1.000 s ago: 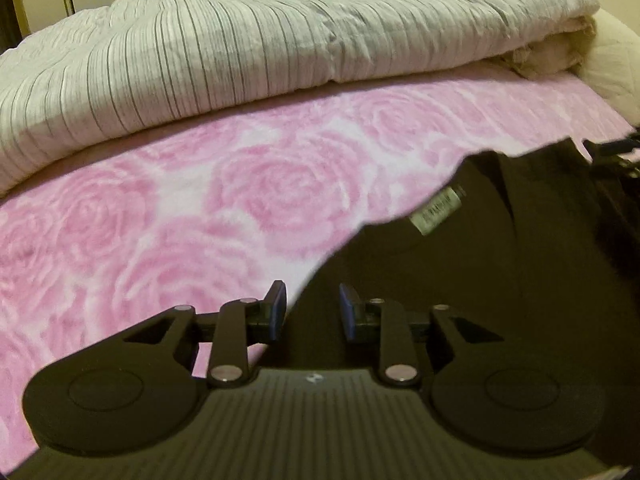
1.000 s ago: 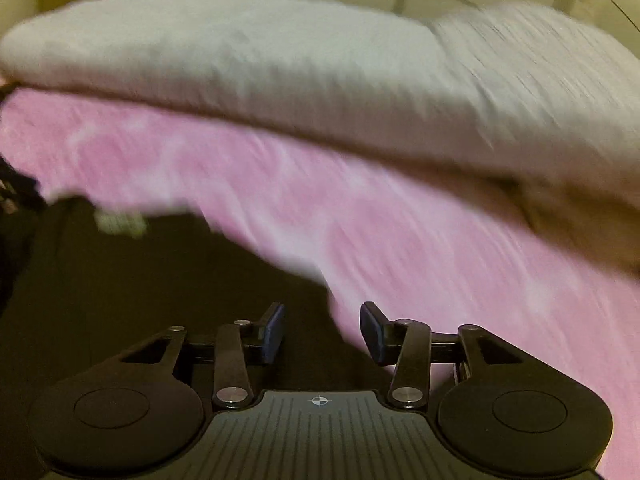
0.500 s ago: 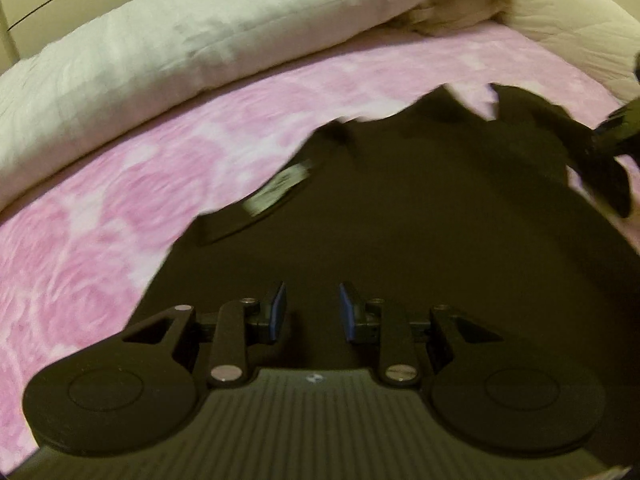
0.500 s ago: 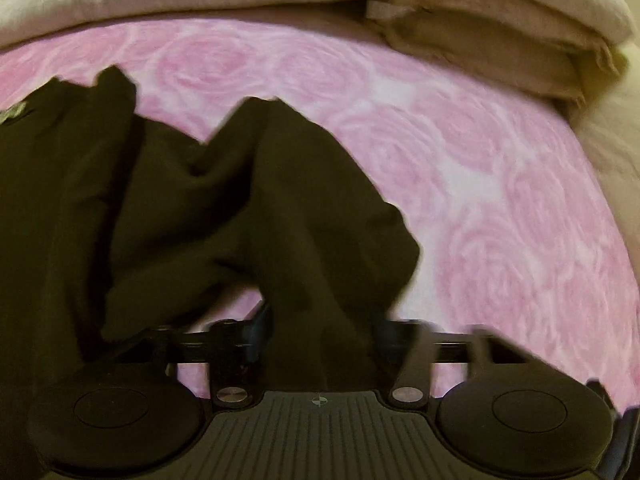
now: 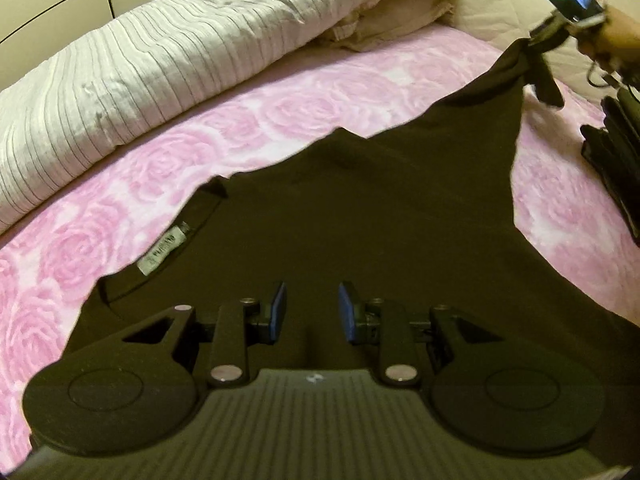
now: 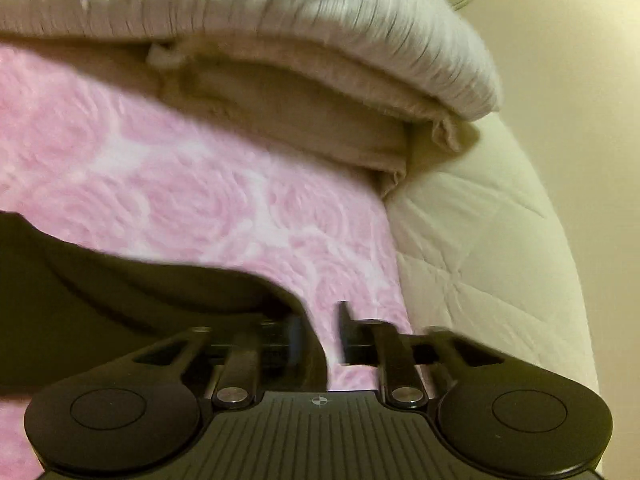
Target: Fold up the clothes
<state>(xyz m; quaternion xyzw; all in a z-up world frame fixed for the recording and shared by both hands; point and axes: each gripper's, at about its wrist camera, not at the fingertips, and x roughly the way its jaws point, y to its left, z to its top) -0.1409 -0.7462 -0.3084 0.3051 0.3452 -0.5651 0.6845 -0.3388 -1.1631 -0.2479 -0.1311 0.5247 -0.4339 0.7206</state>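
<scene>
A black T-shirt (image 5: 360, 216) lies on the pink rose-patterned bed cover (image 5: 120, 216), its white neck label (image 5: 162, 254) at the left. My left gripper (image 5: 312, 312) is open and empty, just above the shirt near the collar. The right gripper shows at the far right of the left wrist view (image 5: 538, 40), holding up a stretched sleeve of the shirt. In the right wrist view, the right gripper (image 6: 320, 332) has a narrow gap between its jaws, with black cloth (image 6: 120, 300) draped over its left finger.
A folded striped grey-white duvet (image 5: 160, 56) and a beige pillow (image 6: 300, 120) lie along the far side of the bed. A cream quilted mattress edge (image 6: 480, 240) is at the right. A dark object (image 5: 616, 160) sits at the right edge.
The right gripper has pulled the sleeve out to the right and lifted it, stretching the shirt. My left gripper has shifted over the shirt by the collar and stays open.
</scene>
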